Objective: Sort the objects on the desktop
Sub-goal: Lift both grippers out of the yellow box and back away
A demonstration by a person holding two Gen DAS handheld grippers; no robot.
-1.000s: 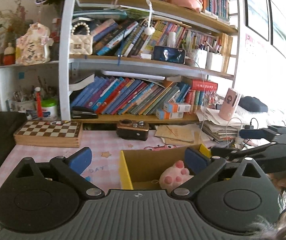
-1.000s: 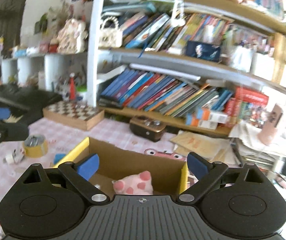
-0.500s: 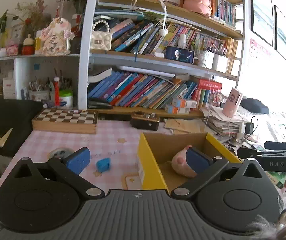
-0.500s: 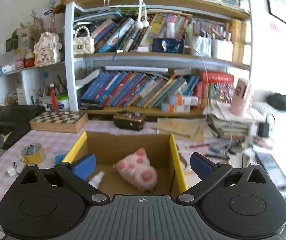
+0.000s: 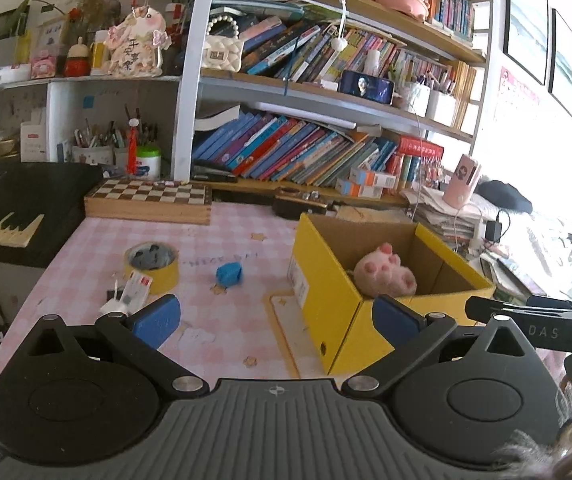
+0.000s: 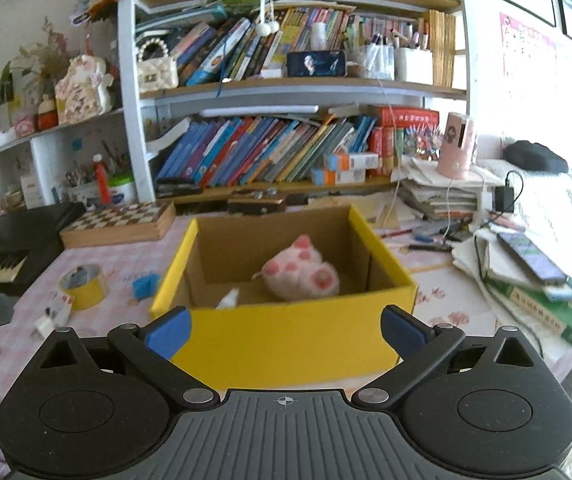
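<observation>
The yellow cardboard box (image 6: 286,332) stands open on the pink checked tablecloth (image 5: 246,240) and serves as the landmark here. Inside it a pink plush toy (image 6: 299,272) lies on the box floor toward the back right, paw pads facing up, and a small white item (image 6: 228,298) rests on the floor near the front left corner; what it is cannot be told.

The right gripper (image 6: 284,330) hovers in front of the box's near wall, its blue pads spread wide with nothing between them; its jaws have just been opening. The left gripper (image 5: 276,316) is to the left of the box, level with its near left corner, pads also wide apart and empty.

To the left of the box, on the cloth, lies a small blue block (image 5: 229,274), apart from the box wall. Farther left sits a roll of yellow tape (image 5: 152,264), lying flat, and just in front of the tape a small white packet with a red mark (image 5: 132,292) touches or nearly touches it. Behind the tape, well back from the box, a wooden chessboard case (image 5: 150,202) lies flat, and a black keyboard (image 5: 14,208) is at the far left. Behind the box a bookshelf (image 6: 270,148) holds rows of leaning books.
</observation>
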